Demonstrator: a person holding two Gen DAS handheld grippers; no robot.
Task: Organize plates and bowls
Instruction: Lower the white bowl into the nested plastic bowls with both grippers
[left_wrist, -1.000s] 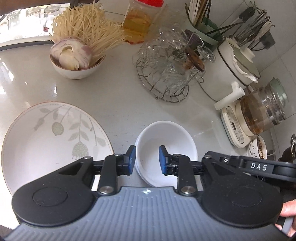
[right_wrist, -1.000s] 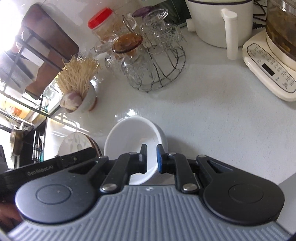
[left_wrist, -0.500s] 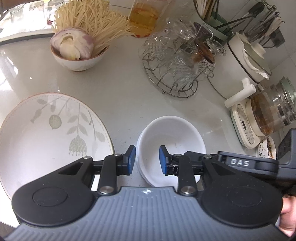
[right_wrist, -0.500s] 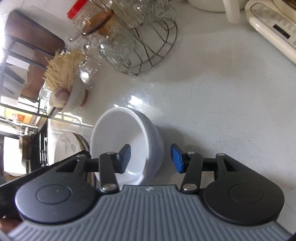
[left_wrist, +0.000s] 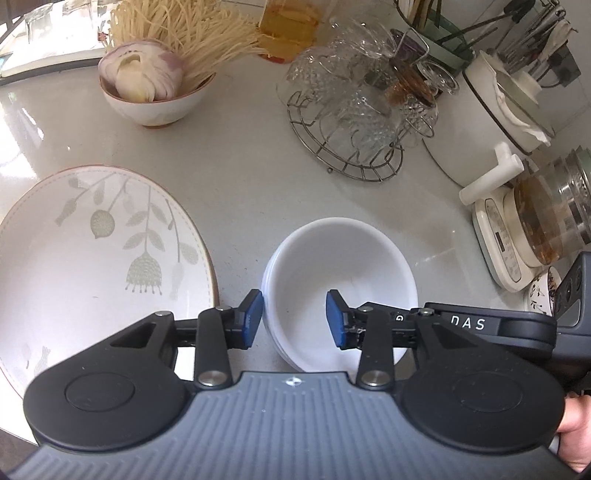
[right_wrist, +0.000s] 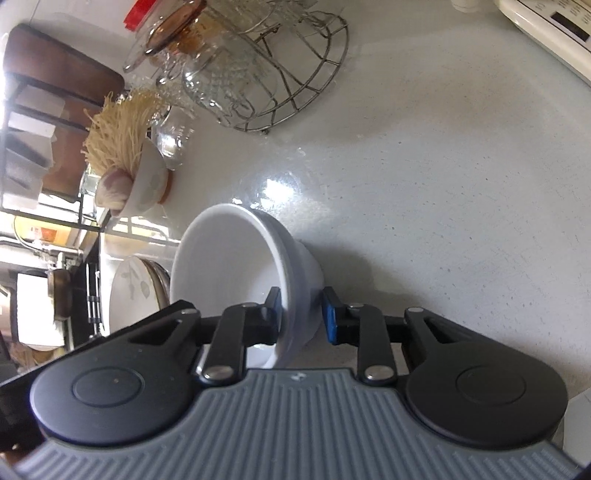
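Right wrist view: right hand-held gripper (right_wrist: 302, 314), just closing, pinches the stacked white bowls' (right_wrist: 236, 266) rim

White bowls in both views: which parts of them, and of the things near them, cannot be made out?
- White bowls, left wrist view: near rim hidden by the left hand-held gripper.
- Bowl count: rims too close together in either view.
- Floral plate: cut off by the left edge.
- Right hand-held gripper: inner pad contact hidden by the rim.
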